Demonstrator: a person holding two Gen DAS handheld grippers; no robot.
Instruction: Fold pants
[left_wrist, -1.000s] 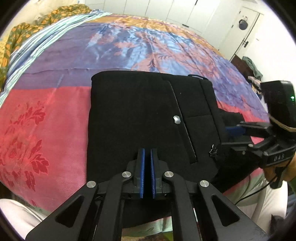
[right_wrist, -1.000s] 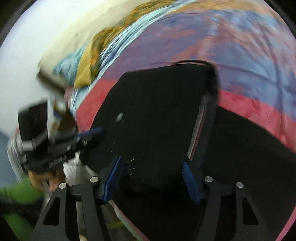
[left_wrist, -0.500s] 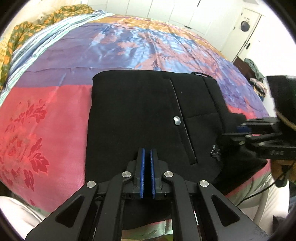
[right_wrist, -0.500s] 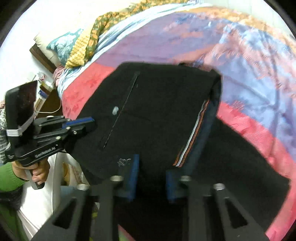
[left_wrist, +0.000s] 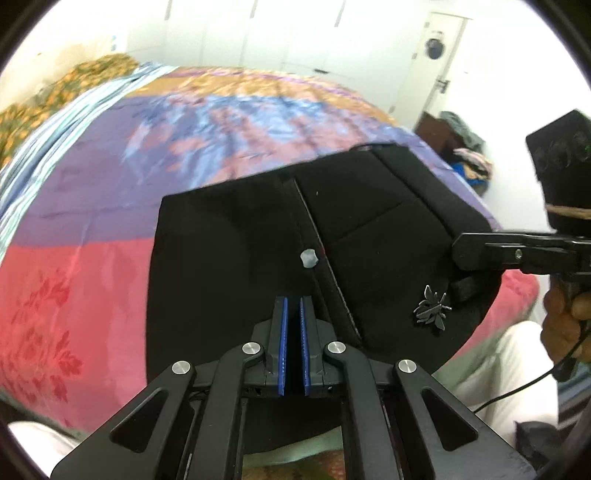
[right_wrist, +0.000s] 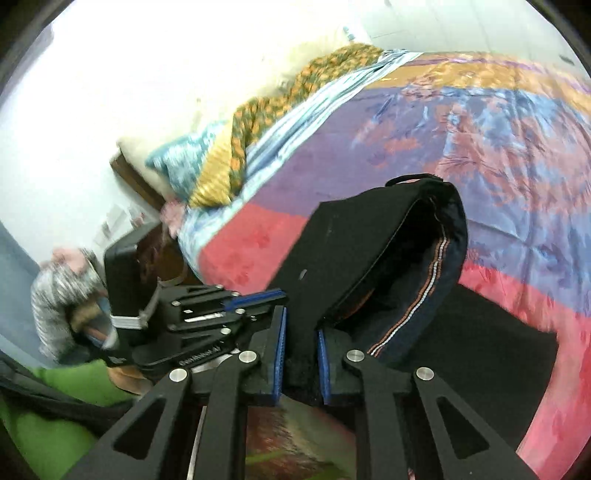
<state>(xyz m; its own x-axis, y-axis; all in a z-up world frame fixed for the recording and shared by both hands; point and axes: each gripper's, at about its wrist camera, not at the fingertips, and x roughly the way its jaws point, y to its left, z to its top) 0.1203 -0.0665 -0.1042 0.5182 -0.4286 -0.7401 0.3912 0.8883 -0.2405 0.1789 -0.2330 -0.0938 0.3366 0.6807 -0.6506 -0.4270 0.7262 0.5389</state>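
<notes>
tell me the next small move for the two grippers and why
Probably carry the lifted edge forward over the pants and lay it down. The left gripper and right gripper each pinch the near edge, and in the right wrist view the top layer is raised off the bed, its striped inner seam showing.

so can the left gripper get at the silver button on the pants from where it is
Probably yes. The silver button sits on top of the black pants, just ahead of the left gripper, with nothing between. But its jaws look clamped on fabric, so it must release first.
</notes>
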